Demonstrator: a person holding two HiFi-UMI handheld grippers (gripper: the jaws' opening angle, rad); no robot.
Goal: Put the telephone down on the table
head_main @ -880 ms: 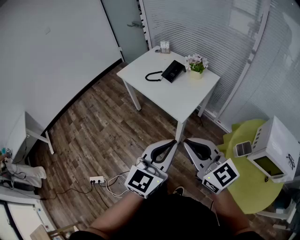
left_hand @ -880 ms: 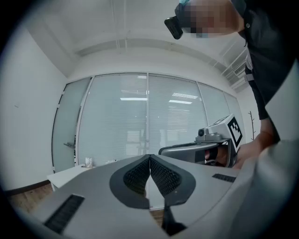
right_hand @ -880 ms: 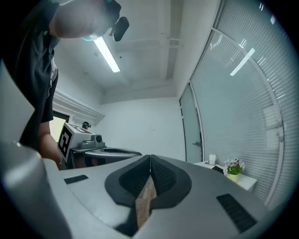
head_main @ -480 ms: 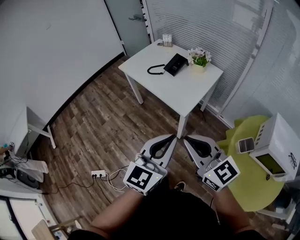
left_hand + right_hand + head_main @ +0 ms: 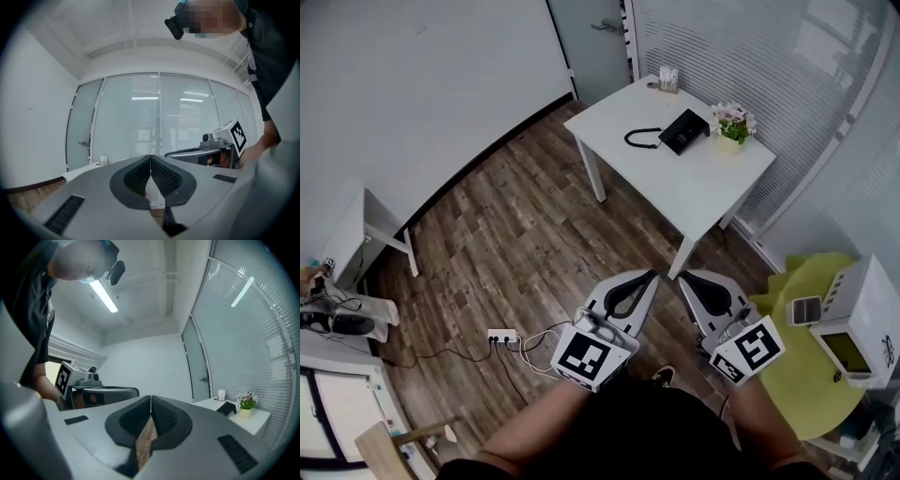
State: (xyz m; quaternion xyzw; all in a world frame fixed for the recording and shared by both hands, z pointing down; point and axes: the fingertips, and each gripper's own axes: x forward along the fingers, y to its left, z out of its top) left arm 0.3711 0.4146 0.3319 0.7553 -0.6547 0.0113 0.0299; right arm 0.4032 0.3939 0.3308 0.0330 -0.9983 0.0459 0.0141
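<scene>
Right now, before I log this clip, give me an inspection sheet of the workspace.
Surface: white table, mostly bare.
Job's things: black telephone lies on the table, handset beside its base.
Clutter: flower pot and small holder on the table.
Grippers: left gripper and right gripper shut, empty, short of the table.
Cables: power strip with leads on the floor.
Surroundings: wood floor, blinds, yellow round table.

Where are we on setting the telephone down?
Done: the telephone lies on the white table, beside the potted plant. In hand: nothing; the left gripper and right gripper are both shut and empty, over the floor, short of the table. Left: nothing visible.
</scene>
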